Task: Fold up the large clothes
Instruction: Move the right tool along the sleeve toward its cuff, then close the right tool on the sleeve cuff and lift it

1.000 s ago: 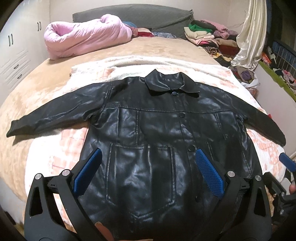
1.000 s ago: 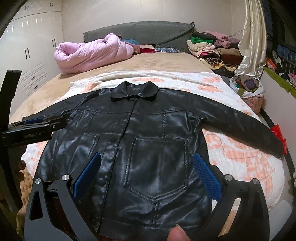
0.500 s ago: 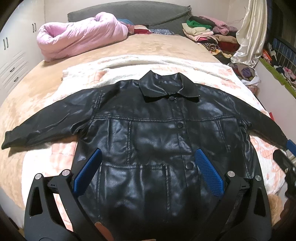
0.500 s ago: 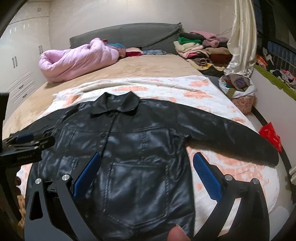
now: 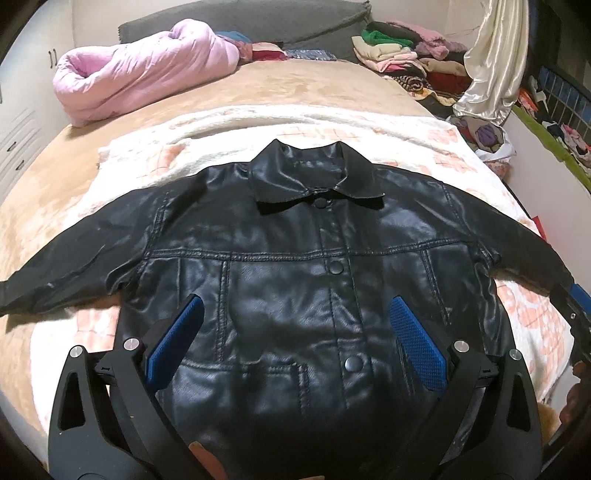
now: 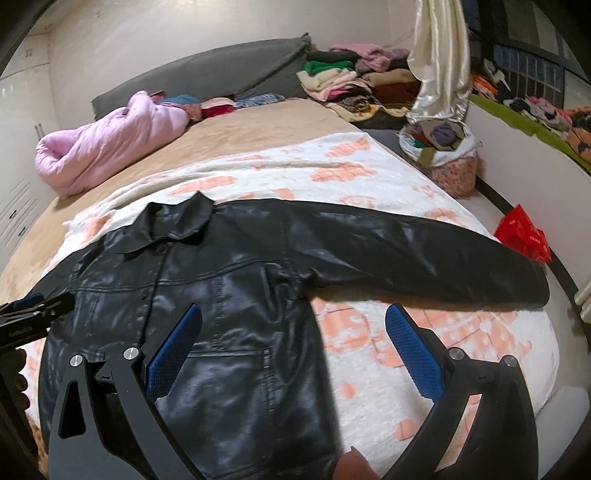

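Left wrist view: black jacket (image 5: 295, 295) flat on blanket (image 5: 406, 133); both grippers' jaws spread, empty.

Tan bed (image 5: 295, 85), grey headboard (image 5: 266, 18), white wardrobe (image 6: 18, 155).

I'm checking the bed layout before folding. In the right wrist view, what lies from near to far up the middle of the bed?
Black jacket → white and orange blanket → tan bedspread → grey headboard cushion.
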`<action>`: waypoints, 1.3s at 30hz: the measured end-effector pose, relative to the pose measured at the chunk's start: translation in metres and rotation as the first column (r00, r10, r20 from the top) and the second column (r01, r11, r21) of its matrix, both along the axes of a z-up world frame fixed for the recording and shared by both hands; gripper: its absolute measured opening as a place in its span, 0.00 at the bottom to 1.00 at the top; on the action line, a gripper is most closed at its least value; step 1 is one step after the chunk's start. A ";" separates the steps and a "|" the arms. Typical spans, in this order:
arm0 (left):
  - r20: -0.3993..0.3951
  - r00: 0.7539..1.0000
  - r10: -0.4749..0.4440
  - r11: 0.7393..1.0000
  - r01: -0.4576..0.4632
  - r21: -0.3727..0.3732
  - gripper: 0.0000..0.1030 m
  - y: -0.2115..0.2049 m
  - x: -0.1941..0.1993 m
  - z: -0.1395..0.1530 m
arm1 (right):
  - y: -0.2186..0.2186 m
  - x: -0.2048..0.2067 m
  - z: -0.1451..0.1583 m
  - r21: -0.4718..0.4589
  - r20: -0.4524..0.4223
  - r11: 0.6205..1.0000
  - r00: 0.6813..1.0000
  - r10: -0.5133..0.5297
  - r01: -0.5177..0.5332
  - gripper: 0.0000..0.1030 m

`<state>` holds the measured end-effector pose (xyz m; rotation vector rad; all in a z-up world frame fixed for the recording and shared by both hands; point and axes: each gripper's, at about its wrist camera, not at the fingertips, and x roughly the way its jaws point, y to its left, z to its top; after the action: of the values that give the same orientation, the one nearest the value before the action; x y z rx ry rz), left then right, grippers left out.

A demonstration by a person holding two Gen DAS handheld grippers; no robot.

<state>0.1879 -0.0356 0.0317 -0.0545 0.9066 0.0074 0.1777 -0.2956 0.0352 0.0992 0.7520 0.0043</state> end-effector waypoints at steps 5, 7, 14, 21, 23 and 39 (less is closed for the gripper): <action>-0.012 1.000 -0.005 1.000 0.005 0.000 0.92 -0.008 0.013 -0.005 | -0.026 0.012 -0.012 0.035 -0.022 0.997 0.997 -0.068 0.069 0.96; -0.016 1.000 -0.007 1.000 0.007 0.004 0.92 -0.011 0.018 -0.007 | -0.038 0.017 -0.017 0.052 -0.031 0.993 0.994 -0.104 0.105 0.96; -0.042 0.999 -0.015 1.000 0.015 0.002 0.92 -0.022 0.036 -0.019 | -0.079 0.034 -0.038 0.091 -0.074 0.970 0.973 -0.217 0.224 0.96; -0.055 0.998 -0.039 0.999 0.039 0.006 0.92 -0.037 0.050 -0.031 | -0.119 0.042 -0.061 0.121 -0.114 0.928 0.934 -0.339 0.352 0.96; -0.063 0.997 -0.049 0.999 0.049 0.001 0.92 -0.043 0.055 -0.036 | -0.132 0.042 -0.068 0.140 -0.127 0.909 0.917 -0.378 0.394 0.96; -0.084 0.989 -0.120 0.993 0.118 -0.031 0.92 -0.078 0.083 -0.058 | -0.247 0.048 -0.103 0.304 -0.242 0.637 0.704 -0.668 0.709 0.96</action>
<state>0.2708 -0.1138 -0.0267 -0.0244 0.9945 -0.1138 0.2259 -0.5427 -0.0678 0.7709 0.7745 -0.6080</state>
